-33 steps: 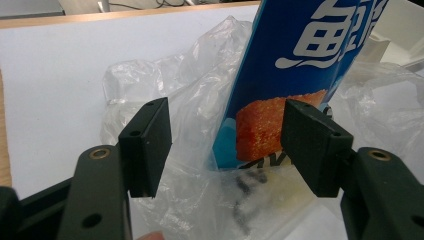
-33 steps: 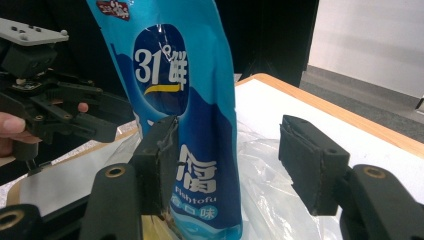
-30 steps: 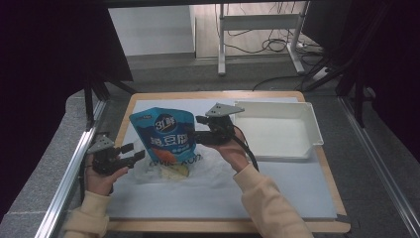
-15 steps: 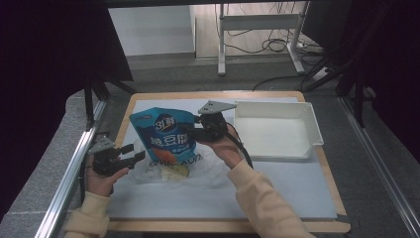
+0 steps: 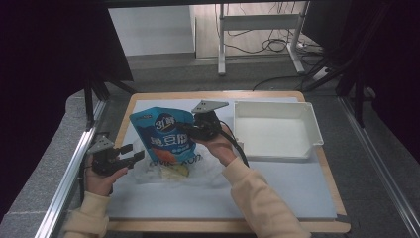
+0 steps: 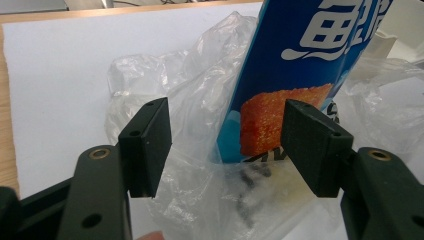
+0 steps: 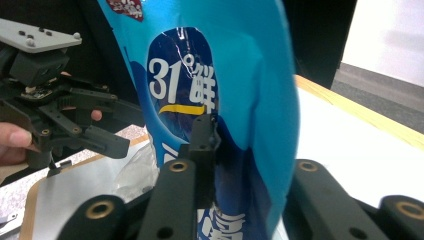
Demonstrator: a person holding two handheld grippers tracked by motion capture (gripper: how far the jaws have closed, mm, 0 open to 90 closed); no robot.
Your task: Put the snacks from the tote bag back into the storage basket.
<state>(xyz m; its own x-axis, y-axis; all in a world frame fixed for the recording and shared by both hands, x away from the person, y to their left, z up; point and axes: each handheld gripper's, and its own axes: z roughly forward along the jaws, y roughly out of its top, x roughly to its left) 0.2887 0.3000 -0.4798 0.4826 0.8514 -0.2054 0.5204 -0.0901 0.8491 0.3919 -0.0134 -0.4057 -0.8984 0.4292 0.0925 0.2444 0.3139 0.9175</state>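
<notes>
From above the person's side we look forward and down over the whole table (image 5: pixel 317 198). Our two gripper views sit low and very close (each along its own jaws), facing the blue pouch (image 5: pixel 166 136) from opposite sides; all three share it.

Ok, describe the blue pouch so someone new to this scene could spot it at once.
On the wooden table, look at the white mat, left of the white tray. The blue pouch stands upright in a clear plastic bag, between the right gripper's fingers. It is the one bright blue, printed thing there.
</notes>
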